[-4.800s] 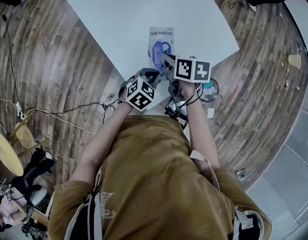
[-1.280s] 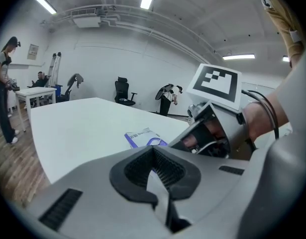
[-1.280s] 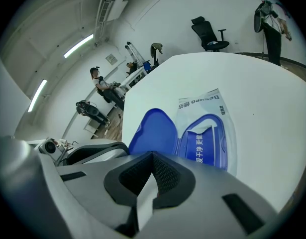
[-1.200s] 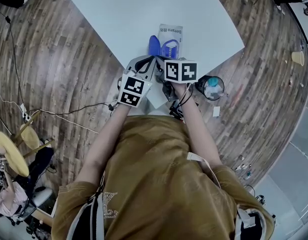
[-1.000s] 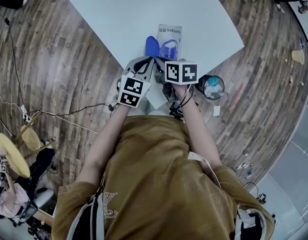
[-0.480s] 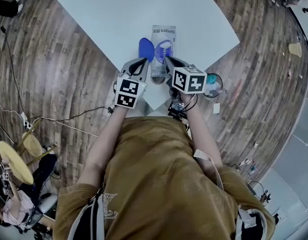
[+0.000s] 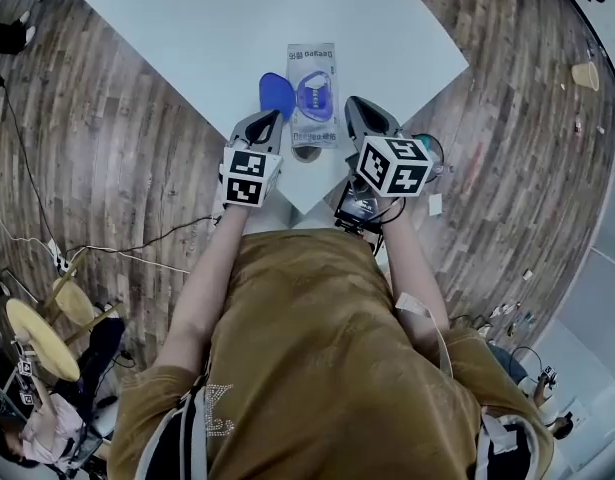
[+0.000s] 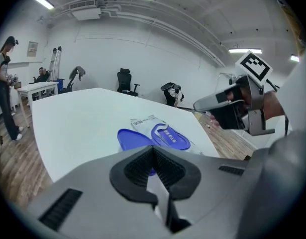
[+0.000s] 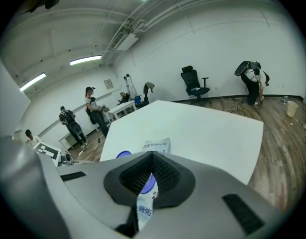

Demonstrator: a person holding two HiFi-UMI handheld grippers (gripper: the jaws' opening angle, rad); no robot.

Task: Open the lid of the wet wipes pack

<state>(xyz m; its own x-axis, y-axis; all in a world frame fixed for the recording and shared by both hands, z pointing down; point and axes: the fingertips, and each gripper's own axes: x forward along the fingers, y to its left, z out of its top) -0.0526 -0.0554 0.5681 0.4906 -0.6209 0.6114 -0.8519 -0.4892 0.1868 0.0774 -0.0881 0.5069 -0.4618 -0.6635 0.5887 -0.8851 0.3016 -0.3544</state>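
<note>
The wet wipes pack (image 7: 314, 96) lies flat on the white table (image 7: 217, 38) near its front corner. Its blue lid (image 7: 276, 93) is swung open and rests to the pack's left. My left gripper (image 7: 264, 120) hangs shut just short of the lid, touching nothing. My right gripper (image 7: 356, 109) is shut too, to the right of the pack and apart from it. In the left gripper view the pack (image 8: 165, 135) and open lid (image 8: 131, 139) lie beyond the shut left gripper (image 8: 153, 152), with the right gripper (image 8: 205, 104) at the right. The right gripper view shows the pack (image 9: 158, 145) past the right gripper (image 9: 153, 158).
The table's front corner (image 7: 309, 200) points at the person. A round bin (image 7: 427, 152) stands on the wood floor at the right, and cables (image 7: 137, 248) run on the left. Office chairs (image 9: 195, 81) and people (image 9: 94, 111) at desks are far behind.
The lid, closed 4.8 s ago, now lies open to the pack's left. Both grippers have drawn back from the pack toward the person and spread apart.
</note>
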